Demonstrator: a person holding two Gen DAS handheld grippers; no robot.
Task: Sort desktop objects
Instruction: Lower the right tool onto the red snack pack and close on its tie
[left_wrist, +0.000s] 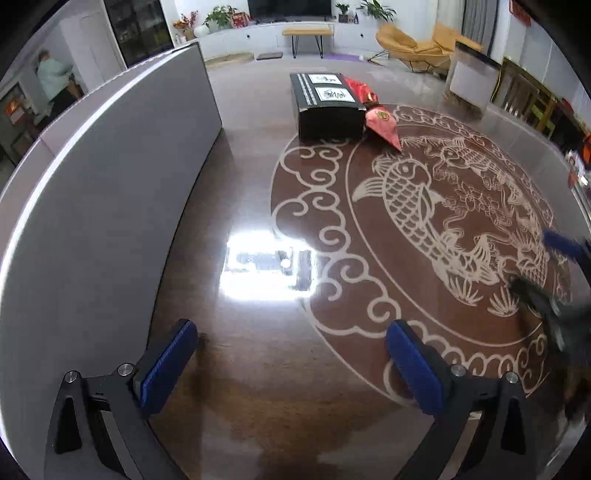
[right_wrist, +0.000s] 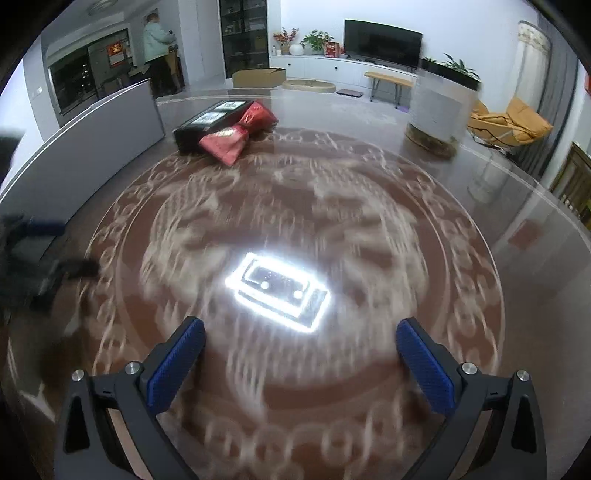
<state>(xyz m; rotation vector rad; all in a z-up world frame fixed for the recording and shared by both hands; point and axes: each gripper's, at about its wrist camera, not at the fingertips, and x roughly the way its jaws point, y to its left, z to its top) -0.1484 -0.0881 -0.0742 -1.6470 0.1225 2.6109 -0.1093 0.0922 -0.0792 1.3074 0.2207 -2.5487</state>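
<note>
Left gripper (left_wrist: 291, 343) above the glossy table (left_wrist: 251, 369), blue fingers (left_wrist: 168, 365) spread wide, nothing between them. Right gripper (right_wrist: 301, 341) likewise wide and holding nothing, over the blurred fish pattern. At the far side of the table: a black box (left_wrist: 327, 105) with red bags (left_wrist: 382, 125) touching its right side. Near the far right edge, a clear jar (right_wrist: 437, 110).

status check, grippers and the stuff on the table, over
Left gripper open, empty. Right gripper open, empty, view blurred. Black box and red packets untouched at far side of table. Path to them clear.
</note>
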